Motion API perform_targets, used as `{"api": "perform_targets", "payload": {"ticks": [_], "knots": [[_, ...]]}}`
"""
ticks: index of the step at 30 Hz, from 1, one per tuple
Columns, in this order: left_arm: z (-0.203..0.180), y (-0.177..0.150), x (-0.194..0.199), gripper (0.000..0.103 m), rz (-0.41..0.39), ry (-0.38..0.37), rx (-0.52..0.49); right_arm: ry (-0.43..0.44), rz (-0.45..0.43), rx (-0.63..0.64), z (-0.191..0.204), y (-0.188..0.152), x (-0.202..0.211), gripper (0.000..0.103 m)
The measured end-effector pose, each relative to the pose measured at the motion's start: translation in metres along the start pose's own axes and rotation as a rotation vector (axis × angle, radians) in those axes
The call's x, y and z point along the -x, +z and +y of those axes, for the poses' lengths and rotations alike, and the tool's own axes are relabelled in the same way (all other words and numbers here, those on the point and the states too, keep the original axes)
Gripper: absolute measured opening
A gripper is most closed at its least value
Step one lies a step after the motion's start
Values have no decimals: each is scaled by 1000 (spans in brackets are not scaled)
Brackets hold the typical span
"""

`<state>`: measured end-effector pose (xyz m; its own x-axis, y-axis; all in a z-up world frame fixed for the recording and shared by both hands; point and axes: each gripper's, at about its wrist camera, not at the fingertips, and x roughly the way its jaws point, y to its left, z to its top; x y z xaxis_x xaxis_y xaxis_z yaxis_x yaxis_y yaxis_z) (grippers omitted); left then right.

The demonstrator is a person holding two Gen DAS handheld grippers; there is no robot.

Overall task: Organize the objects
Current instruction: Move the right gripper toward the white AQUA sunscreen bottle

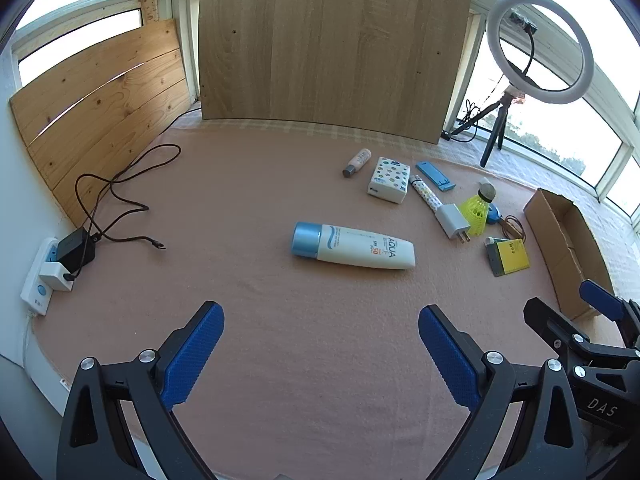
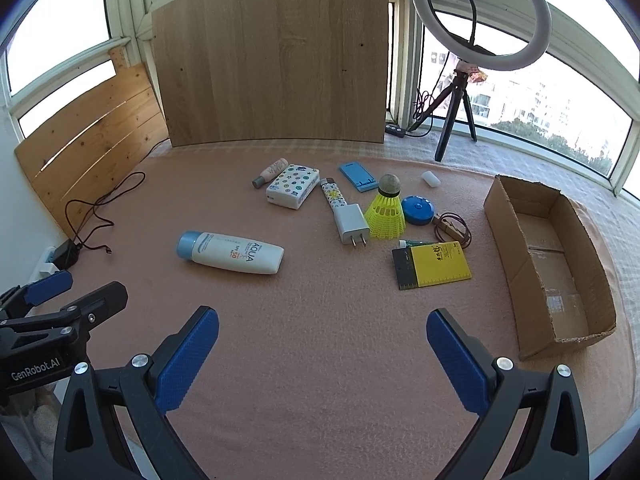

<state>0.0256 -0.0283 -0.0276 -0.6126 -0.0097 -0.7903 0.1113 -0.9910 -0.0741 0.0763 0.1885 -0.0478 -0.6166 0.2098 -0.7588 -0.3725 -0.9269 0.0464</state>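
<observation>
A pink cloth covers the tabletop [image 2: 320, 340], ringed by windows, with a tall wood panel [image 2: 272, 56] leaning at the back. A cardboard box [image 2: 560, 264] lies open and empty at the right edge. A ring light [image 2: 480, 16] stands behind it. The sunscreen bottle [image 2: 230, 256] lies alone mid-table; the small items, among them a yellow shuttlecock [image 2: 386, 212], cluster between bottle and box. Both the left tongs [image 1: 320, 356] and right tongs [image 2: 322, 360] hang spread wide above bare cloth, holding nothing.
</observation>
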Motion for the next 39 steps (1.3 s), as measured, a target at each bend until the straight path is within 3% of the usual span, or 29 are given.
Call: {"api": "perform_targets", "payload": {"ticks": [14, 39], "knots": [[-4, 5, -15, 100, 38, -18, -71, -28, -1, -59, -15, -1, -2, 103], [2, 10, -40, 100, 77, -68, -102, -58, 31, -130, -18, -9, -13, 103]]}}
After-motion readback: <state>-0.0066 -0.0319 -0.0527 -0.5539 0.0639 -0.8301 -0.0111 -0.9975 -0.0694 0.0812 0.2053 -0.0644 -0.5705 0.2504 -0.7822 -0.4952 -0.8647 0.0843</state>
